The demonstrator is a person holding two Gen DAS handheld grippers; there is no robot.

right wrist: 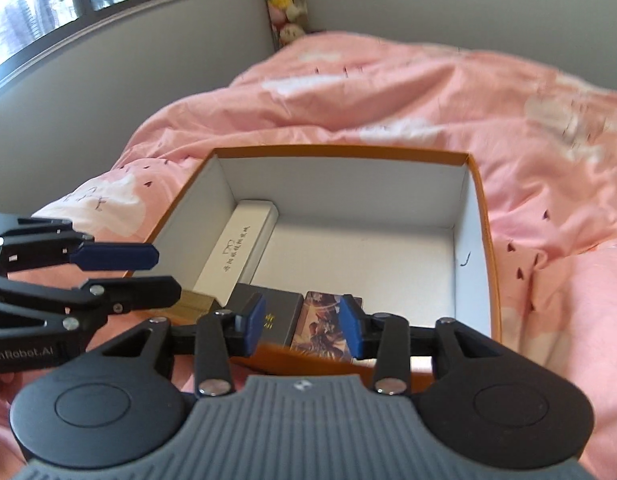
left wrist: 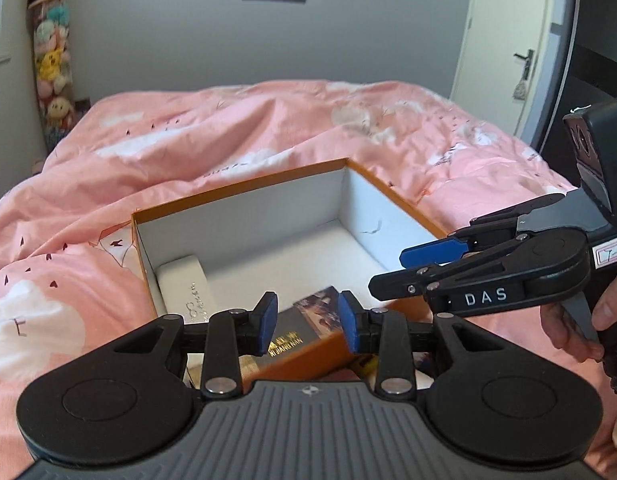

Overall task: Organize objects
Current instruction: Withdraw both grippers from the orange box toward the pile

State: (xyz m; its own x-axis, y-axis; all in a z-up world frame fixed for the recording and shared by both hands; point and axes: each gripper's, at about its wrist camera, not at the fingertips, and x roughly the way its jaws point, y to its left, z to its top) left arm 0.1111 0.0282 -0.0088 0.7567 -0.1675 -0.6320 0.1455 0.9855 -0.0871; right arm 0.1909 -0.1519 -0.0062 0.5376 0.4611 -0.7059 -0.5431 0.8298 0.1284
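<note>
Grippers first: left gripper (left wrist: 307,318) parted wide, pads clamping nothing, poised just above the near wall of orange box (right wrist: 340,151); right gripper (right wrist: 306,326) likewise released and empty, reaching in from 3 o'clock of the left view toward that same wall. Reads as a let-go pose over freshly stowed goods. Under the fingertips, at 6 o'clock inside the box: dark box with gold lettering (right wrist: 274,314) and, touching it on its 3 o'clock side, picture box (right wrist: 322,320), both snug against the near wall, apparently packed tight to save floor. Along the 9 o'clock wall, long white case (right wrist: 244,252), laid lengthwise, likely for the same reason. Leaves the middle and the 12-to-3 o'clock corner of the white floor bare for more. Cannot tell whether tan block (right wrist: 194,300), at 8 o'clock beneath the left fingers in the right view, sits inside or outside the wall. Beyond, rumpled pink quilt (right wrist: 388,92) bearing the box, hence soft footing. Farther off in the left view, plush toys (left wrist: 52,60) stacked at 10 o'clock and door (left wrist: 504,40) at 2 o'clock.
</note>
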